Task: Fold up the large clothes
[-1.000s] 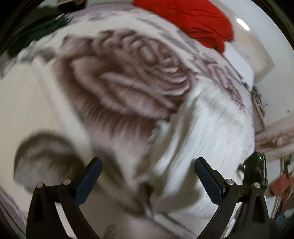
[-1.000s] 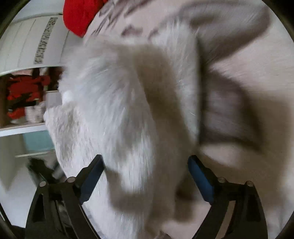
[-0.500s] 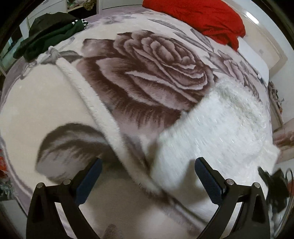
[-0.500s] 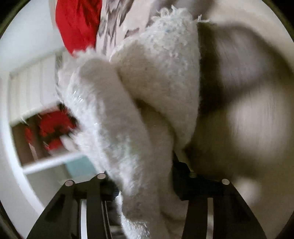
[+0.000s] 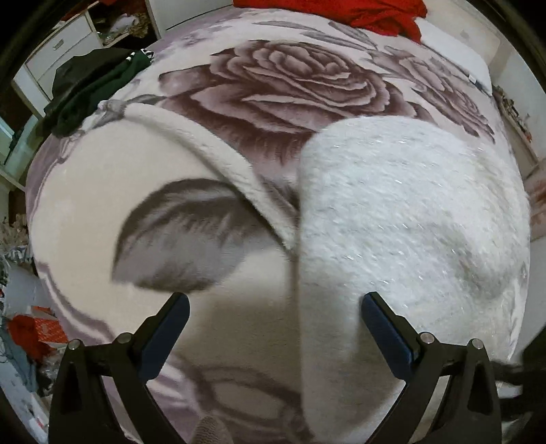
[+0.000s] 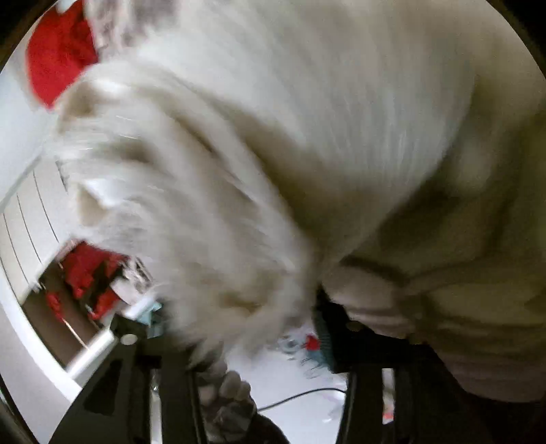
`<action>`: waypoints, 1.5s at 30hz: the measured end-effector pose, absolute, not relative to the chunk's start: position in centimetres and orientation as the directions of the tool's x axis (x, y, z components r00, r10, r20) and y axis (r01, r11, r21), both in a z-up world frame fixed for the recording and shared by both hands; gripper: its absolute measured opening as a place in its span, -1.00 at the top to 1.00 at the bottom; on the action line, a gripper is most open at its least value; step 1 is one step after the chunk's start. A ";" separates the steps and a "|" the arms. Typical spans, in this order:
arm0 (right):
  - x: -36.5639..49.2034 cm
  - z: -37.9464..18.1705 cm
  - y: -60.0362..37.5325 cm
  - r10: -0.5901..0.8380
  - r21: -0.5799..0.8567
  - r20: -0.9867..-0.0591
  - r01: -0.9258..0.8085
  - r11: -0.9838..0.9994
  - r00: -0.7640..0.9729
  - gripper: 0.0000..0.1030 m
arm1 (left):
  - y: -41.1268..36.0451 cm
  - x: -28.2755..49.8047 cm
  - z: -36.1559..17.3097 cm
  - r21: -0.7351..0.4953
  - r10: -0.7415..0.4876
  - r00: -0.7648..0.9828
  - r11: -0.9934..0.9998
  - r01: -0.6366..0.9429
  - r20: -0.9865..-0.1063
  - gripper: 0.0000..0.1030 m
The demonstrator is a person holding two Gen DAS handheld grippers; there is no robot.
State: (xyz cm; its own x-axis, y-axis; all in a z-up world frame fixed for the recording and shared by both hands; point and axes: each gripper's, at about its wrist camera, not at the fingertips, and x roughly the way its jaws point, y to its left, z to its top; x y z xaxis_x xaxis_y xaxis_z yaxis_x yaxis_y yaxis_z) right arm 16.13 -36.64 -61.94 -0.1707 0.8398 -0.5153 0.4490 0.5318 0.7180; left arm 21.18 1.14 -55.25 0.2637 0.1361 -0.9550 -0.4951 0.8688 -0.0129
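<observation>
A fluffy white sweater [image 5: 402, 218] lies on a bed covered by a rose-print blanket [image 5: 300, 85]. In the left wrist view my left gripper [image 5: 273, 324] is open just above the sweater's near left edge, with its right finger over the white fabric. In the right wrist view my right gripper [image 6: 252, 328] is shut on a bunch of the white sweater [image 6: 211, 170], which is blurred with motion and fills most of the view. Its fingertips are hidden by the fabric.
A red garment [image 5: 341, 13] lies at the far end of the bed. A dark green and black garment [image 5: 92, 85] lies at the far left edge. White drawers [image 5: 65, 51] stand behind it. Clutter lies on the floor at the left [image 5: 24, 334].
My right gripper closed on the sweater and is pulling it, so the fabric now covers its view. The sweater has spread wider under my left gripper, which has stayed open.
</observation>
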 end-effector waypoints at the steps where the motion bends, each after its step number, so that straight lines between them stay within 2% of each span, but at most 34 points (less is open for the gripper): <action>1: 17.0 -60.4 -37.2 0.816 0.724 -0.551 0.387 0.571 -0.173 -0.13 | 1.0 21.2 -55.3 -0.015 0.139 0.269 0.866 -0.500 -0.953 -0.99; 4: 20.6 -55.4 -37.5 0.763 0.735 -0.625 0.205 0.647 -0.168 -0.24 | 1.0 21.2 -55.4 -0.036 0.142 0.296 0.851 -0.524 -0.944 -0.99; 9: 29.5 -48.2 -31.7 0.736 0.744 -0.669 -0.095 0.662 -0.103 -0.24 | 1.2 21.1 -55.6 -0.046 0.143 0.310 0.847 -0.530 -0.940 -0.99; 11: 32.0 -47.8 -28.0 0.720 0.727 -0.684 -0.198 0.658 -0.120 -0.26 | 1.1 21.0 -55.5 -0.041 0.147 0.315 0.852 -0.522 -0.938 -0.99; 13: 34.1 -47.8 -22.8 0.649 0.658 -0.749 -0.269 0.703 -0.136 -0.31 | 1.0 21.1 -55.6 -0.038 0.149 0.317 0.857 -0.514 -0.937 -1.00; 17: 34.8 -51.9 -18.0 0.503 0.574 -0.819 -0.390 0.720 -0.277 -0.32 | 1.4 21.0 -55.8 -0.054 0.133 0.320 0.856 -0.514 -0.938 -0.99; 23: 32.1 -50.6 -19.0 0.630 0.701 -0.713 -0.330 0.632 -0.308 -0.30 | 1.8 20.4 -56.1 -0.074 0.120 0.322 0.845 -0.530 -0.939 -0.99; 24: 31.7 -50.7 -19.2 0.642 0.708 -0.706 -0.315 0.632 -0.300 -0.08 | 1.7 20.4 -56.0 -0.069 0.121 0.315 0.844 -0.532 -0.941 -0.99; 25: 31.2 -51.0 -19.6 0.648 0.714 -0.700 -0.284 0.640 -0.299 0.42 | 1.8 20.3 -55.9 -0.068 0.120 0.310 0.843 -0.534 -0.943 -0.99; 28: 30.0 -49.7 -21.1 0.693 0.731 -0.682 -0.188 0.656 -0.232 0.60 | 1.7 20.2 -54.5 -0.093 0.108 0.332 0.839 -0.536 -0.937 -0.99; 30: 29.7 -46.6 -22.2 0.719 0.738 -0.674 -0.171 0.652 -0.170 0.68 | 1.3 20.2 -53.5 -0.143 0.074 0.376 0.845 -0.516 -0.923 -0.99; 32: 29.4 -42.8 -24.0 0.723 0.728 -0.683 -0.180 0.662 -0.101 0.71 | 0.4 20.7 -53.3 -0.180 0.028 0.388 0.854 -0.488 -0.921 -1.00; 34: 29.8 -39.1 -26.2 0.683 0.669 -0.730 -0.238 0.705 -0.027 0.71 | -0.8 21.2 -53.2 -0.238 -0.027 0.421 0.857 -0.456 -0.907 -1.00; 36: 31.1 -38.5 -28.4 0.615 0.588 -0.789 -0.260 0.766 0.025 0.72 | -1.9 22.1 -53.2 -0.248 -0.048 0.420 0.866 -0.435 -0.906 -1.00; 38: 32.8 -41.0 -29.5 0.520 0.498 -0.854 -0.252 0.830 0.026 0.71 | -3.1 23.5 -53.3 -0.238 -0.056 0.413 0.884 -0.403 -0.909 -1.00; 40: 33.9 -45.4 -29.4 0.363 0.334 -0.931 -0.291 0.897 0.051 0.71 | -3.7 24.4 -53.7 -0.232 -0.062 0.406 0.893 -0.385 -0.912 -1.00; 43: 33.8 -52.2 -28.6 0.297 0.295 -0.954 -0.275 0.915 -0.035 0.65 | -4.7 25.2 -54.7 -0.184 -0.043 0.373 0.918 -0.352 -0.927 -1.00; 45: 33.4 -52.8 -26.9 0.262 0.247 -0.965 -0.328 0.912 0.001 0.62 | -4.6 25.3 -55.0 -0.155 -0.023 0.363 0.929 -0.338 -0.931 -1.00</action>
State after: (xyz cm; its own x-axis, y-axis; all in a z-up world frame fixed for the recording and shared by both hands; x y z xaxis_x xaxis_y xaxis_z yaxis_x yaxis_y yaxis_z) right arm 33.45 -26.92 -52.84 0.0013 0.2620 -0.9651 -0.3284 0.9117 0.2471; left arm 25.26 -4.60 -54.98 0.3633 -0.0230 -0.9314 -0.3376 0.9285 -0.1546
